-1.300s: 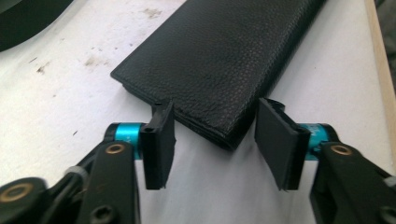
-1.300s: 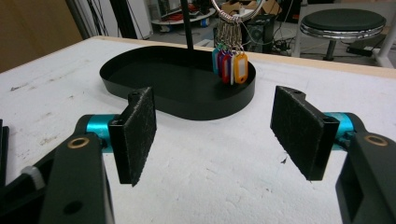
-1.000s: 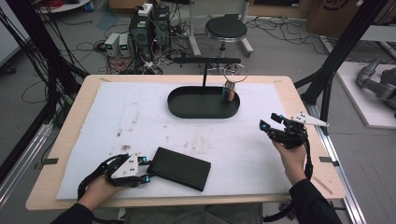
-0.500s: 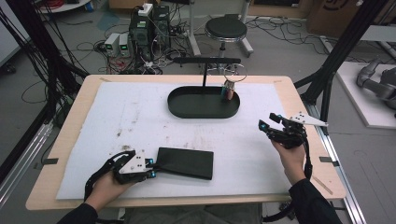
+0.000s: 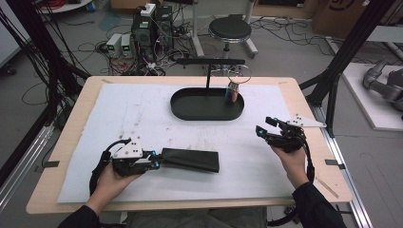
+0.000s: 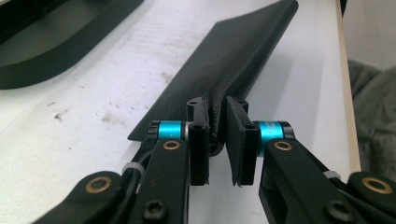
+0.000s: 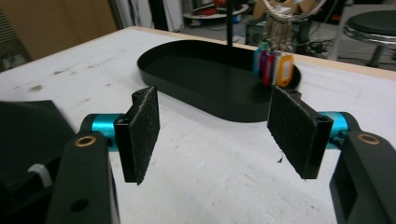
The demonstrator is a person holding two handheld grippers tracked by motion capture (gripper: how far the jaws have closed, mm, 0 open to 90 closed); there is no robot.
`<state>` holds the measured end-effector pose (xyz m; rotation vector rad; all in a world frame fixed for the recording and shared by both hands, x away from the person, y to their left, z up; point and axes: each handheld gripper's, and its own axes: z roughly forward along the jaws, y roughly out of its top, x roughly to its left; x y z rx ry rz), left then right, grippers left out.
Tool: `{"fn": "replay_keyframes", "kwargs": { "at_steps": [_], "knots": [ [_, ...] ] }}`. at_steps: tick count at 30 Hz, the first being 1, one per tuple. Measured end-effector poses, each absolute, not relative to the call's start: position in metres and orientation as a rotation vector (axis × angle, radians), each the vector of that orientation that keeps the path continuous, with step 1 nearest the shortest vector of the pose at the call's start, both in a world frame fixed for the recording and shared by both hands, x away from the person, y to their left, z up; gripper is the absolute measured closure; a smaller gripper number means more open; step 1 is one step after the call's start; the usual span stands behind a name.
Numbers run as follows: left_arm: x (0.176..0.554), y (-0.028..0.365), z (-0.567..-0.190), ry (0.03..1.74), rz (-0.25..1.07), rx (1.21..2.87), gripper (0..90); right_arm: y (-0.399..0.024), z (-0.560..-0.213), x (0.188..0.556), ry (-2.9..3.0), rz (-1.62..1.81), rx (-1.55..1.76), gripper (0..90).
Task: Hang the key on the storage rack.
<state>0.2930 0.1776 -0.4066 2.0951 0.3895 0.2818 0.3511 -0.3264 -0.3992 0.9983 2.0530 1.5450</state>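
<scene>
The left gripper (image 5: 154, 163) is clenched on the near end of a black leather-like pouch (image 5: 190, 160); in the left gripper view its 2 jaws have just been closing and now pinch the pouch's (image 6: 233, 70) folded edge, with the grained material squeezed between the pads (image 6: 198, 135). The pouch lies near the front edge of the table (image 5: 66, 142), left of the middle, on the white mat (image 5: 142, 114); its gripped end is raised slightly and its far end rests on the mat.

The right gripper (image 5: 266, 130) hangs above the mat near the table's right edge, well apart from the pouch. Its jaws stand wide and released, with nothing between the felt-faced pads (image 7: 144, 130) in the right gripper view.

A black oval tray (image 5: 180, 107) sits toward the back edge, about midway along it. A thin black stand (image 5: 209, 71) rises from it, and a bunch of coloured key tags (image 7: 273, 65) hangs from a ring above the tray's right end. The tags' white label windows carry no writing that can be read, and the pouch shows no brand mark.
</scene>
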Motion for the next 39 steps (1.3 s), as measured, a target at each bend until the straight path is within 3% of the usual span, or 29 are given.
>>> {"fn": "replay_keyframes", "kwargs": {
  "at_steps": [17,30,39],
  "knots": [
    [0.332,0.165,-0.394,0.562,0.180,1.977,79.8,-0.302,-0.404,0.351,2.255,1.620,0.765,32.3],
    [0.343,0.160,-0.392,0.585,0.174,1.964,79.7,-0.262,-0.410,0.349,2.442,1.584,0.593,31.9],
    [0.350,0.159,-0.393,0.592,0.153,1.948,79.6,-0.236,-0.421,0.358,2.526,1.515,0.555,36.8]
  ]
}}
